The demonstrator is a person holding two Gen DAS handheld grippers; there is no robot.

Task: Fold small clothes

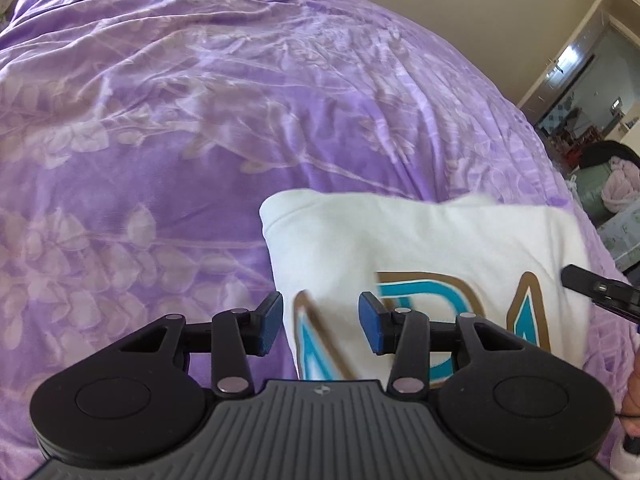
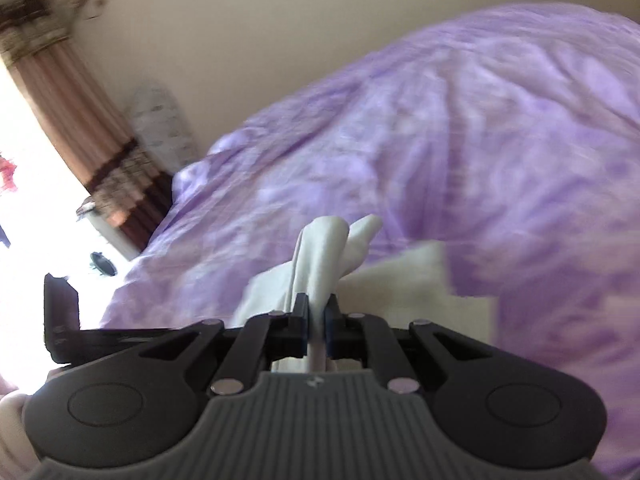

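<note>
A white garment point(image 1: 420, 240) with blue and brown letters lies partly folded on the purple bedspread point(image 1: 200, 120). My left gripper point(image 1: 320, 322) hovers open over the garment's left edge, its blue pads point(image 1: 268, 324) apart and touching nothing. In the right wrist view, my right gripper point(image 2: 318, 312) is shut on a bunched fold of the white garment point(image 2: 320, 256), which rises between the jaws and is lifted off the bed. One tip of the right gripper point(image 1: 596, 290) shows at the garment's right edge in the left wrist view. The picture is blurred.
The bedspread point(image 2: 480, 140) covers the whole bed. A curtain point(image 2: 80, 120) and bright window stand at the left. An open doorway point(image 1: 580, 100) and a chair with clothes point(image 1: 612, 184) lie beyond the bed's right edge. A hand point(image 1: 634, 392) shows at far right.
</note>
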